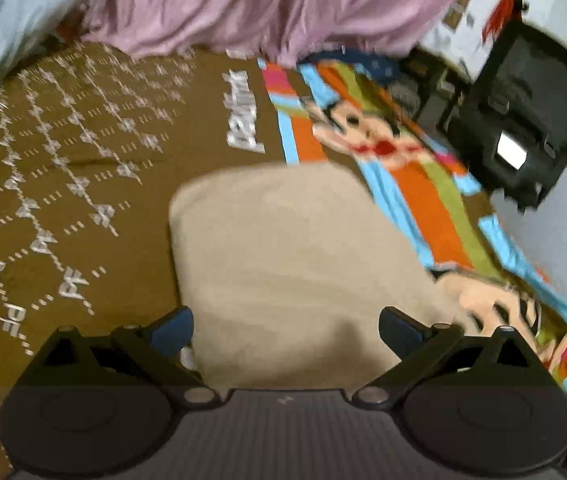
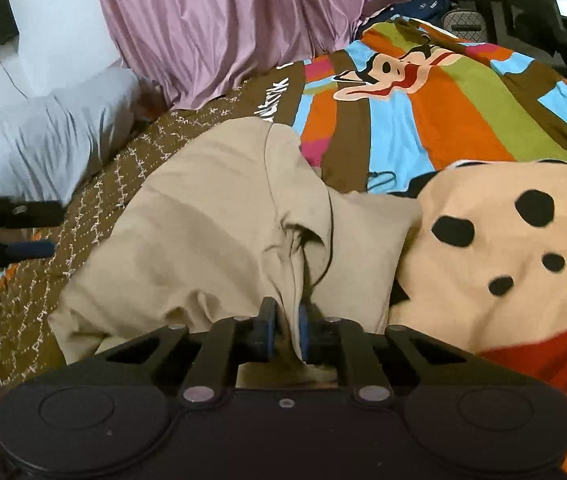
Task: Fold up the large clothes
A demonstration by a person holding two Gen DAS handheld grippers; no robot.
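A bed fills both views, covered by a brown bedspread (image 1: pixel 67 152) printed with pale letters and dotted lines; its far part carries a cartoon face over orange, blue and green stripes (image 2: pixel 435 112). Pink curtains (image 2: pixel 211 28) hang in soft pleats behind it, a grey pillow (image 2: pixel 47 140) lies at the head, and a black chair (image 1: pixel 523 120) stands by the white wall. The beige garment (image 1: pixel 283 256) lies on the bedspread, smooth and roughly square in the left view, creased and bunched in the right view. The left gripper (image 1: pixel 285 326) hovers over its near edge, jaws wide apart and holding nothing. The right gripper (image 2: pixel 285 330) is closed on a fold of the garment's cloth.
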